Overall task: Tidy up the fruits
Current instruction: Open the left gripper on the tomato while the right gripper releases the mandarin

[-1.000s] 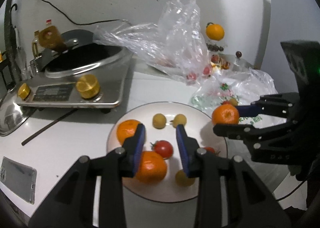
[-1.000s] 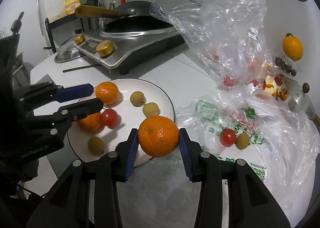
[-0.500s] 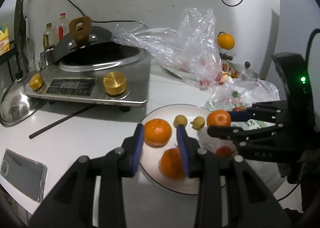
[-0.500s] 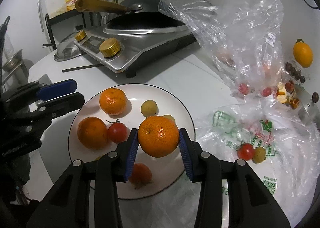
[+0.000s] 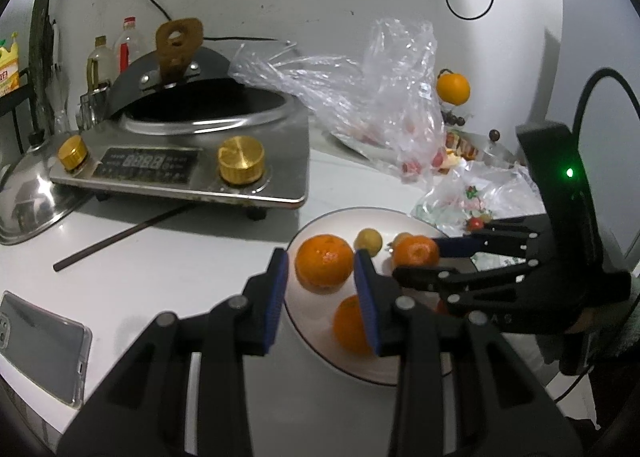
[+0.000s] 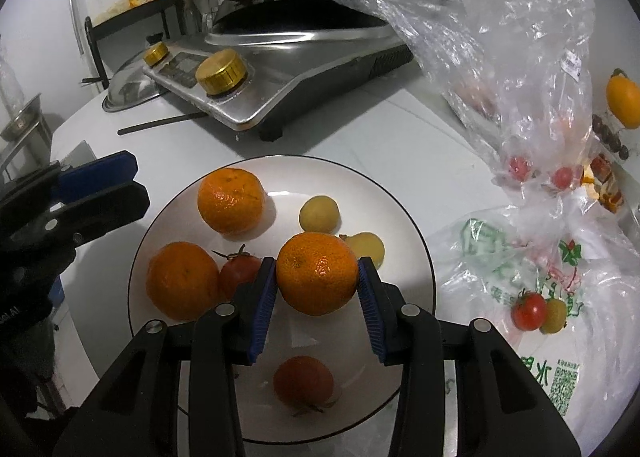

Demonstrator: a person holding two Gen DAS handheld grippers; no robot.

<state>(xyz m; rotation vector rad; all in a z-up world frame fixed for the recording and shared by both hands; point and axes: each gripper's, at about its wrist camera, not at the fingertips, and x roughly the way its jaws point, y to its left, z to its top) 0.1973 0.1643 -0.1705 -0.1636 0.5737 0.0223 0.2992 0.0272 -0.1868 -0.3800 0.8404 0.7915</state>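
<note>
The right tool (image 6: 317,311) is nearest in its own view and is clenched on a mandarin (image 6: 317,273); the blue pads (image 6: 264,305) press on both of its sides and hold it above the white plate (image 6: 408,241). Below it, on the near part of the plate, lies a red tomato (image 6: 303,383). A little farther on the plate lie a second mandarin (image 6: 181,280) and a second tomato (image 6: 239,274) touching each other, then two small yellow fruits (image 6: 319,214), and a third mandarin (image 6: 231,201) at the far left part. The left tool (image 5: 320,297) has nothing between its pads; they stand only a little apart, over the left edge of the plate (image 5: 304,321), and through the gap one sees a mandarin that lies on the plate. To the right of the plate, on a printed plastic bag (image 6: 560,297), lie a tomato (image 6: 529,311) and a yellow fruit (image 6: 554,316) side by side. Farther on the white surface (image 6: 360,129) stand a steel cooker (image 6: 280,69) with gold knobs and a dark pan, and a clear plastic bag (image 6: 500,37) with some red fruits inside. A phone (image 5: 40,341) lies at the left, near the edge of the surface.
</note>
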